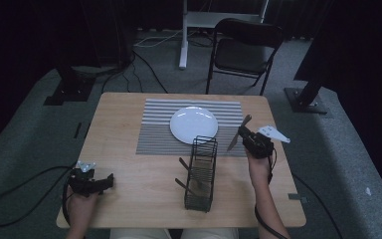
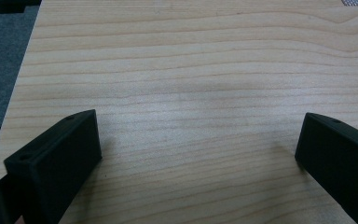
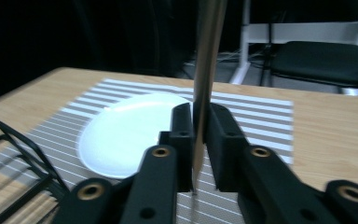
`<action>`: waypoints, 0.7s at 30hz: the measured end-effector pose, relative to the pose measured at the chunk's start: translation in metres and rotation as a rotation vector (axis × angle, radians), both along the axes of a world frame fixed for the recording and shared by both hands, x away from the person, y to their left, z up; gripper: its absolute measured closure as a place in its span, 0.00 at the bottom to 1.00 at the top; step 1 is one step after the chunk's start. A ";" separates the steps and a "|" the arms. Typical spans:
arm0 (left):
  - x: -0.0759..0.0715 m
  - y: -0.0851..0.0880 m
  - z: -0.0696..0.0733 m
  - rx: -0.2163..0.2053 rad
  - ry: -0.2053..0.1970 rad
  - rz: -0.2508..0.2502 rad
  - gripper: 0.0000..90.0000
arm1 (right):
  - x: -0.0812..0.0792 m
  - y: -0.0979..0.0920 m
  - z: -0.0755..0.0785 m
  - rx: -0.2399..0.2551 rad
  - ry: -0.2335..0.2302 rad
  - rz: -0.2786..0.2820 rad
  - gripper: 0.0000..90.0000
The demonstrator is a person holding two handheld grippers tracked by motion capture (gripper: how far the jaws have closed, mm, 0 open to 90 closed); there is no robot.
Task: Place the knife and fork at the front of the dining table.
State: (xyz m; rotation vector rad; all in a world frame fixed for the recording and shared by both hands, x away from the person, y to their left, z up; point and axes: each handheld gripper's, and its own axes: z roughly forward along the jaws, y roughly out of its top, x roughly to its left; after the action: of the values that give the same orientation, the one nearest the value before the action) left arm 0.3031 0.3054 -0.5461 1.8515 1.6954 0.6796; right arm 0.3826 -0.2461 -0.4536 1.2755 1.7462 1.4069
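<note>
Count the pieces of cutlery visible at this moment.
3: a knife clamped in the right gripper, and two utensils sticking out of the wire caddy; more may be hidden inside it.

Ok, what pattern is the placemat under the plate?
Grey and white stripes on the placemat, running along its length; clearest in the high view, under the white plate.

dim studio: dark curtains, floor cables (image 1: 149, 74), folding chair (image 1: 243, 47).

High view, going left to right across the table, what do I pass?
Left gripper → wire rack → right gripper holding a knife. The white plate sits farther back, overlapping the rack's span, so I leave it out.
</note>
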 end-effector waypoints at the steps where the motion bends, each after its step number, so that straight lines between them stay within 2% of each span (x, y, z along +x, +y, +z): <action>1: 0.000 0.000 0.000 -0.001 -0.001 0.001 0.00 | 0.002 0.000 -0.002 0.005 0.010 -0.005 0.84; 2: 0.000 0.000 0.000 0.000 0.000 0.000 0.00 | 0.005 0.000 -0.006 0.011 0.024 -0.006 0.91; 4: 0.000 0.000 0.000 0.000 0.000 0.000 0.00 | 0.007 0.000 -0.009 0.010 0.022 -0.037 0.91; 5: 0.000 0.000 0.000 -0.001 0.000 0.000 0.00 | 0.009 -0.003 -0.010 0.034 0.031 -0.032 0.91; 7: 0.000 0.000 0.000 0.000 0.000 0.000 0.00 | 0.013 -0.003 -0.010 0.042 0.035 -0.044 0.92; 11: 0.000 0.000 0.000 0.000 0.000 0.000 0.00 | 0.024 0.003 -0.006 0.027 0.052 -0.029 0.92; 12: 0.000 0.000 0.000 0.000 0.000 0.000 0.00 | 0.027 0.006 -0.005 0.013 0.055 -0.040 0.92; 15: 0.000 0.000 0.000 0.000 0.000 0.000 0.00 | 0.040 0.011 -0.004 0.014 0.078 -0.041 0.92; 19: 0.000 0.000 0.000 -0.001 -0.001 0.001 0.00 | 0.060 0.010 -0.002 0.052 0.138 -0.019 0.92; 21: 0.000 0.000 0.000 0.000 0.000 0.000 0.00 | 0.064 0.010 -0.002 0.055 0.144 -0.026 0.93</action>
State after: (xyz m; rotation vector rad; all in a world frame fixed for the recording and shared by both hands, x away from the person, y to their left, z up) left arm 0.3030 0.3054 -0.5462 1.8520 1.6953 0.6795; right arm 0.4470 -0.2362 -0.4558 1.4551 1.7885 1.3874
